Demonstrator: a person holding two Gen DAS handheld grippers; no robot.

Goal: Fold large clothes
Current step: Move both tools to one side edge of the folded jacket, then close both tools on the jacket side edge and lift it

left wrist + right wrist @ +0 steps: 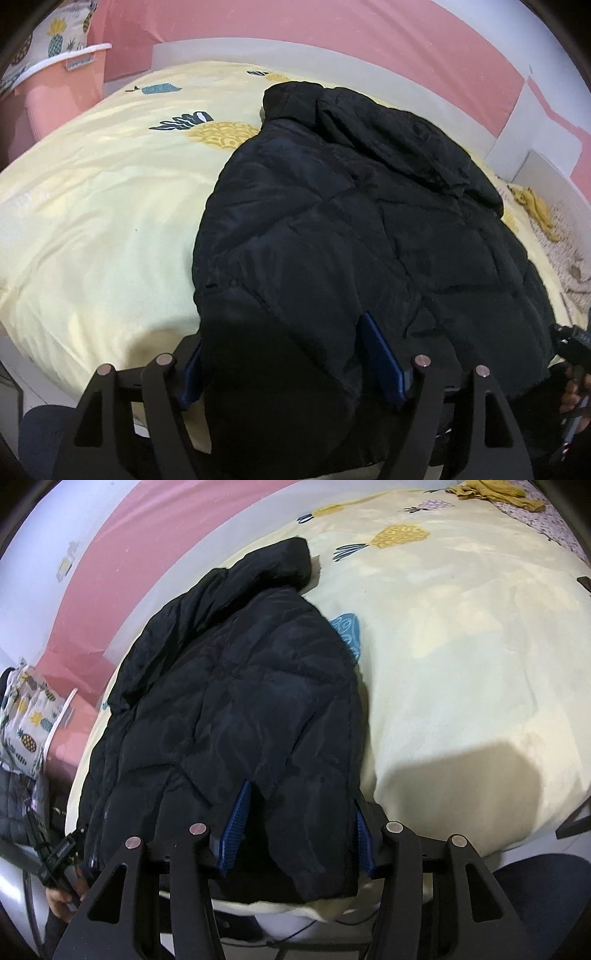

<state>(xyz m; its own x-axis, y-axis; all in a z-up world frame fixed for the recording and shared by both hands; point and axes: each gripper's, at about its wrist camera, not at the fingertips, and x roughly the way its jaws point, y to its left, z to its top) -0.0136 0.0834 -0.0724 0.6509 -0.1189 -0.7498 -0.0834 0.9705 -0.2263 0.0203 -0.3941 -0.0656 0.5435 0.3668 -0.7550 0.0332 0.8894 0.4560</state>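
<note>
A large black quilted jacket lies on the bed, hood at the far end; it also shows in the right wrist view. My left gripper is open, its blue-padded fingers astride the jacket's near left hem corner. My right gripper is open, its blue fingers either side of the near right hem corner. The fabric lies between both pairs of fingers, which stand wide apart. The other gripper and hand show at each view's edge.
The bed has a pale yellow pineapple-print cover. A pink bin with a pineapple-print cloth stands at the far left. A mustard garment lies at the far right of the bed. A pink and white wall is behind.
</note>
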